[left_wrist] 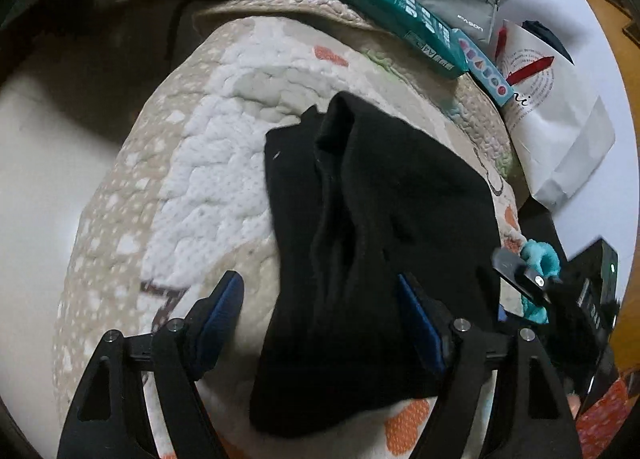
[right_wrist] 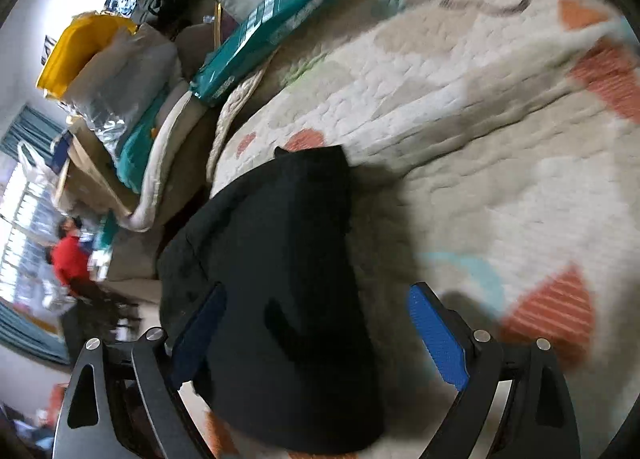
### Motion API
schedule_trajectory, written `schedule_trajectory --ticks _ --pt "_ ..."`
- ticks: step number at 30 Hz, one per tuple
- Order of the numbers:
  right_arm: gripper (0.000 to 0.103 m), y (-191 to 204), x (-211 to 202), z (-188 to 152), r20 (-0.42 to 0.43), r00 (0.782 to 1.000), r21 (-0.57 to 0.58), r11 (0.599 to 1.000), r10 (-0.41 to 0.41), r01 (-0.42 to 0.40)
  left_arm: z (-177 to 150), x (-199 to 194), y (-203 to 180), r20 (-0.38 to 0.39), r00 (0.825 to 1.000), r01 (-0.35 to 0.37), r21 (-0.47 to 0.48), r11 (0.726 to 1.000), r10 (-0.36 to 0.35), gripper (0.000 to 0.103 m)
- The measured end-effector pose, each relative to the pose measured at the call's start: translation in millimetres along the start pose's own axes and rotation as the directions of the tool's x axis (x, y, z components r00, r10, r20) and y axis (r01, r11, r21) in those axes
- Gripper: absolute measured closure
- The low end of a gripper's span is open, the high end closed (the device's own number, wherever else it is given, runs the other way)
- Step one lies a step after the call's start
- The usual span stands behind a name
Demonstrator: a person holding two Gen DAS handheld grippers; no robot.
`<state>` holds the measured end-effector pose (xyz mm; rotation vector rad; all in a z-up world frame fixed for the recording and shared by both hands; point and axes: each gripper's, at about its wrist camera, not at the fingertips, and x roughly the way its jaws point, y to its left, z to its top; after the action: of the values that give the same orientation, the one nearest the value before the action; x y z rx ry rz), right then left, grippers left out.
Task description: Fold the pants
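Pants (left_wrist: 372, 243), black and folded into a bundle, lie on a quilt (left_wrist: 208, 163). Left gripper (left_wrist: 320, 315) and right gripper (right_wrist: 316, 335) hover over them, fingers wide apart, gripping nothing.

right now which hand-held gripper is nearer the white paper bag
Right. The right hand-held gripper hovers at the black pants edge toward the white paper bag; the left hand-held gripper is across the pants from it.
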<state>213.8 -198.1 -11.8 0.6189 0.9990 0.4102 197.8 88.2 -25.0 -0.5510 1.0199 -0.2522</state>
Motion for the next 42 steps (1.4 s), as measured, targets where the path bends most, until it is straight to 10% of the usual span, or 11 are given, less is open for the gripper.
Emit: schedule_trajectory --ticks 3,8,13,18,22,27,35,42 --pt "0.054 9 22 10 -0.068 0.998 -0.033 0.999 0.003 -0.005 6 5 -13 -0.009 0.999 0.035 0.039 0.999 -0.034 0.051" --pt "0.068 29 13 27 -0.019 0.998 -0.142 0.988 -0.057 0.054 8 15 -29 0.032 0.999 -0.038 0.083 0.996 0.035 0.042" --pt "0.031 14 -6 34 0.065 0.967 -0.133 0.958 -0.248 0.254 6 0 -30 0.04 0.997 -0.068 0.097 0.993 0.065 0.039" --pt "0.027 14 -65 8 0.115 0.946 -0.155 0.935 -0.302 0.318 -10 -41 -31 0.115 0.984 -0.151 0.122 0.981 0.137 0.039" --pt "0.019 34 -106 -45 0.161 0.928 -0.243 0.897 -0.337 0.369 -48 -85 -54 0.242 0.94 -0.292 0.203 0.934 0.241 0.038" --pt "0.017 51 -128 -111 0.196 0.93 -0.285 0.89 -0.309 0.356 -90 -126 -74 0.315 0.918 -0.322 0.24 0.916 0.241 0.027" --pt "0.011 96 -150 -127 0.261 0.93 -0.386 0.856 -0.258 0.345 -119 -180 -91 0.385 0.875 -0.389 0.194 0.901 0.295 0.023" --pt "0.01 59 -163 -190 0.293 0.905 -0.319 0.861 -0.308 0.396 -189 -160 -74 0.313 0.88 -0.419 0.16 0.894 0.356 0.022"
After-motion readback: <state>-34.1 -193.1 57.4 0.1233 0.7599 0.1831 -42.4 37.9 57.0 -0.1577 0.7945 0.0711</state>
